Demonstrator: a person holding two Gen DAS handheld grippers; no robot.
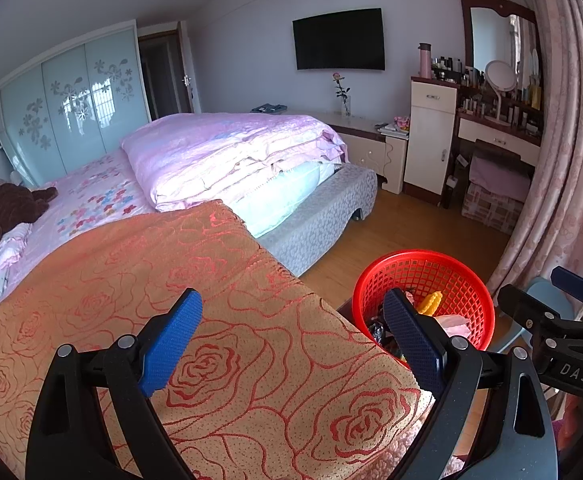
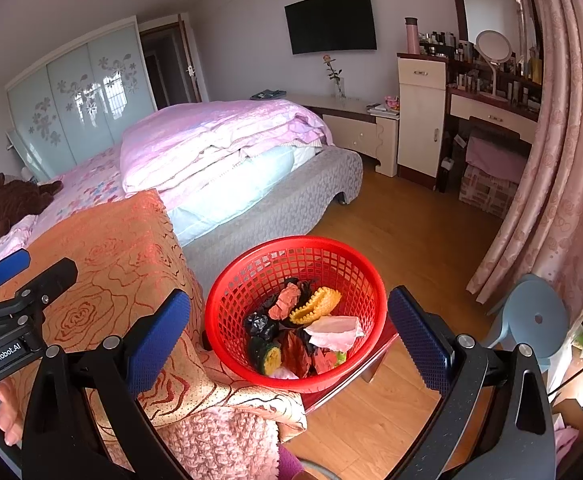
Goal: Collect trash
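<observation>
- Now, look at the trash [image 2: 303, 328] first: crumpled paper, black bits, a yellow piece and a pale tissue all lie inside the red basket [image 2: 227, 292].
- The basket sits on a low red stand, near you, just right of the rose-patterned blanket [image 1: 195, 320] on the bed's near end.
- Your right gripper [image 2: 289, 334] hangs over the basket with its blue pads wide apart and nothing between them.
- Your left gripper [image 1: 291, 340] is over the blanket, to the left of the basket, also wide apart and holding nothing.
- I think most of the job is done, because no loose trash shows on the blanket or the wood floor [image 2: 403, 232].
- If you find more, keep the pads apart until they are on both sides of it, squeeze gently, then let go low over the basket so nothing bounces out.
</observation>
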